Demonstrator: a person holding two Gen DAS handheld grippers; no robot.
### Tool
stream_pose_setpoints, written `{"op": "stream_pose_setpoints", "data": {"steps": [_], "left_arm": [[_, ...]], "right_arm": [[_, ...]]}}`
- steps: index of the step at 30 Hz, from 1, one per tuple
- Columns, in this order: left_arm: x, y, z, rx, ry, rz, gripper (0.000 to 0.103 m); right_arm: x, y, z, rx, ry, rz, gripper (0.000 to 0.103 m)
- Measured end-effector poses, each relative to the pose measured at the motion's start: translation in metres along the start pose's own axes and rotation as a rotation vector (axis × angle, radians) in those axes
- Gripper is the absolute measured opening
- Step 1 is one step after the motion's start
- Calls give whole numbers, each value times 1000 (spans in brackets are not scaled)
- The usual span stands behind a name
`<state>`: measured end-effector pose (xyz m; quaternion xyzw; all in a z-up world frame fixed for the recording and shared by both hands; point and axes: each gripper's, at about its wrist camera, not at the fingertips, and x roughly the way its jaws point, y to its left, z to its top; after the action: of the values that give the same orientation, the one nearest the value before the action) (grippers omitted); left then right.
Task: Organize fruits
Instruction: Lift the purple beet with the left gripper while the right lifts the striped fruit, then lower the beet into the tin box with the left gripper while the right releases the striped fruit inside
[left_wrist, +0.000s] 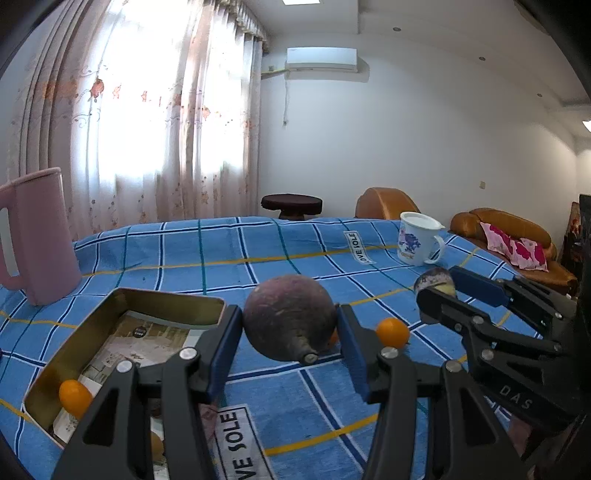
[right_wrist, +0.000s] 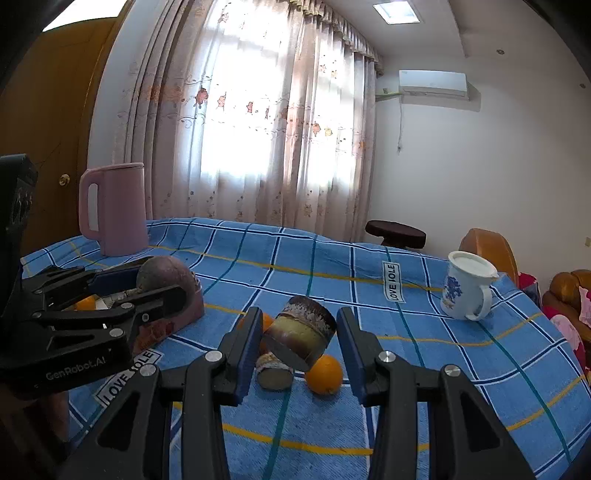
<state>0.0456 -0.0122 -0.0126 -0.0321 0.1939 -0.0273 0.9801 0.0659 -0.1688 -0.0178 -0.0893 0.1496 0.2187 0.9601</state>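
Observation:
My left gripper (left_wrist: 290, 325) is shut on a round dark purple fruit (left_wrist: 290, 317) and holds it above the cloth, just right of a gold tin tray (left_wrist: 88, 332). The tray holds a small orange (left_wrist: 75, 398). My right gripper (right_wrist: 299, 341) is shut on a cut chunk of purple-skinned, yellow-fleshed fruit (right_wrist: 301, 338), lifted off the table. It also shows in the left wrist view (left_wrist: 436, 282). Under it lie a smaller cut piece (right_wrist: 275, 373) and an orange (right_wrist: 324, 373); another orange (right_wrist: 265, 321) is partly hidden behind the left finger.
A pink jug (right_wrist: 112, 208) stands at the back left of the blue checked tablecloth (right_wrist: 443, 369). A white mug with a blue print (right_wrist: 466, 290) stands at the right. A loose orange (left_wrist: 392, 332) lies on the cloth. Sofas and a stool stand beyond the table.

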Motion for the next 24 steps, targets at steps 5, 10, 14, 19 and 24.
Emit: {"op": "stream_pose_setpoints", "data": {"steps": [5, 10, 14, 19, 24], "left_arm": [[-3, 6, 0, -7, -1, 2, 54], [-6, 16, 1, -18, 5, 12, 54], [-10, 29, 2, -36, 10, 29, 54], [-14, 51, 4, -59, 18, 63, 54], [-17, 81, 5, -91, 31, 111, 54]], "right_arm": [[7, 6, 2, -4, 9, 13, 43], [15, 13, 10, -7, 15, 39, 43], [23, 25, 25, -17, 12, 86, 43], [36, 51, 40, -28, 16, 172, 43], [57, 80, 48, -31, 48, 251, 43]]}}
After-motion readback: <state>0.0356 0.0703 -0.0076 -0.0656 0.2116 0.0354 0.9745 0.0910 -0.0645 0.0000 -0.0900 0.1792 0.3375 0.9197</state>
